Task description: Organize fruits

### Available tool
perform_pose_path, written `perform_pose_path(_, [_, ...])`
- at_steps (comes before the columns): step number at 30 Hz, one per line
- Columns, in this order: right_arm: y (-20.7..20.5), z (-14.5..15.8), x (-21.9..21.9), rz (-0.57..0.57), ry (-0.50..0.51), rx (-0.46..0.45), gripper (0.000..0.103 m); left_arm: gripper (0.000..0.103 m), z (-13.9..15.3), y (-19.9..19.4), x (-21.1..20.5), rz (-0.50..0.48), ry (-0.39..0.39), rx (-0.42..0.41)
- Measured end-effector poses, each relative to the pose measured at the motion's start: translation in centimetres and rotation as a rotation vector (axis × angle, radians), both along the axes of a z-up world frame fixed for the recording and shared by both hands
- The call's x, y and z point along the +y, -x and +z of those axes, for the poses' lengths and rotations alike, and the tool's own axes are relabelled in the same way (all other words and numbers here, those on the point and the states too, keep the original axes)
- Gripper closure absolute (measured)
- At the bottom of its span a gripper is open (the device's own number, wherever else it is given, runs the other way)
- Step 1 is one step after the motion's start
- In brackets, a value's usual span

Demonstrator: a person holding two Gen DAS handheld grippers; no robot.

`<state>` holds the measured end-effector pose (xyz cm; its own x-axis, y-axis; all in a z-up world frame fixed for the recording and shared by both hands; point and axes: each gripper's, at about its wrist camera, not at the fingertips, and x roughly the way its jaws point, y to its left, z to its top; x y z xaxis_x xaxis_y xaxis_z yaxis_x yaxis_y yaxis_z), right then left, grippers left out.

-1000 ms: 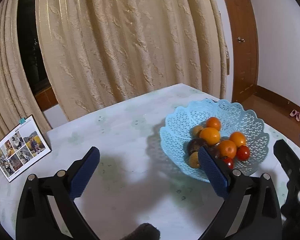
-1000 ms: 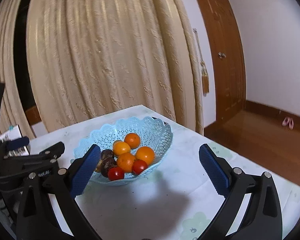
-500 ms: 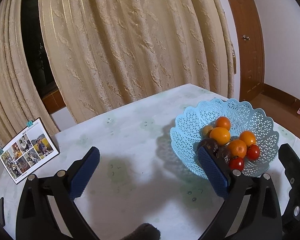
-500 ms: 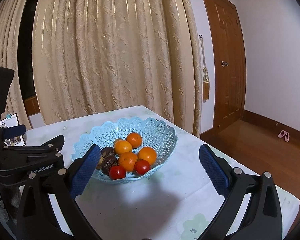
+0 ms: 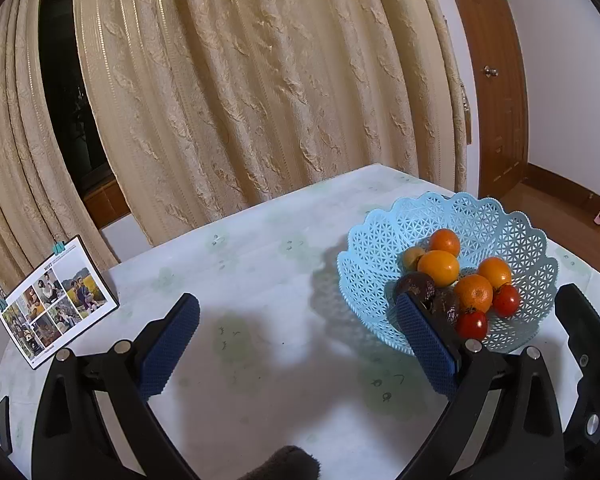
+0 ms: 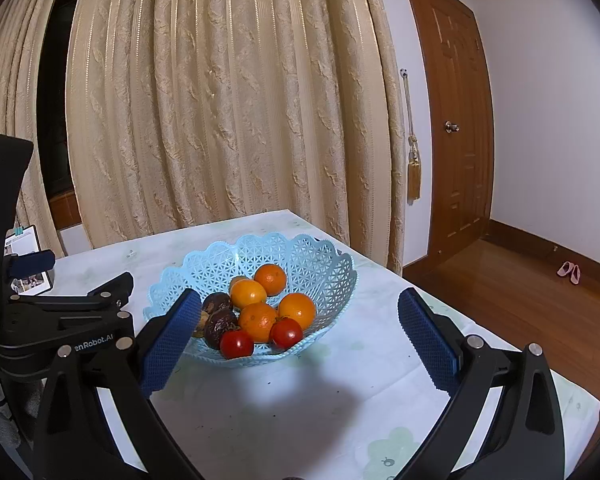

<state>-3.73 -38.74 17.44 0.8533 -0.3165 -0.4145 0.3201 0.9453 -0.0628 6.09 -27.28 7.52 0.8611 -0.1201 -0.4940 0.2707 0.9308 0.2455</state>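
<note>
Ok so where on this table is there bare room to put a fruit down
The widest bare patch of the table lies between the photo calendar and the blue basket. Another runs in front of the basket toward the near edge. The basket itself is crowded with oranges, tomatoes and dark fruits.

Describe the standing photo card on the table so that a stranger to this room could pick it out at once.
Start at the pale floral-print tablecloth in front of the cream curtain, and go to the far left corner, well away from the light blue lattice plastic fruit basket. There a white-bordered card of small colour photos stands tilted. It is the only flat, printed thing there, with teal clips on its top edge.
</note>
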Motion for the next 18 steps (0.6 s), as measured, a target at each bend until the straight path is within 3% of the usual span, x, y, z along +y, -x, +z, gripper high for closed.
perform_pose_path(18, [-0.08,-0.26,-0.03,0.001,-0.014,0.006,0.003,0.005,-0.06,0.39,-0.28,-0.024,0.003,0.004])
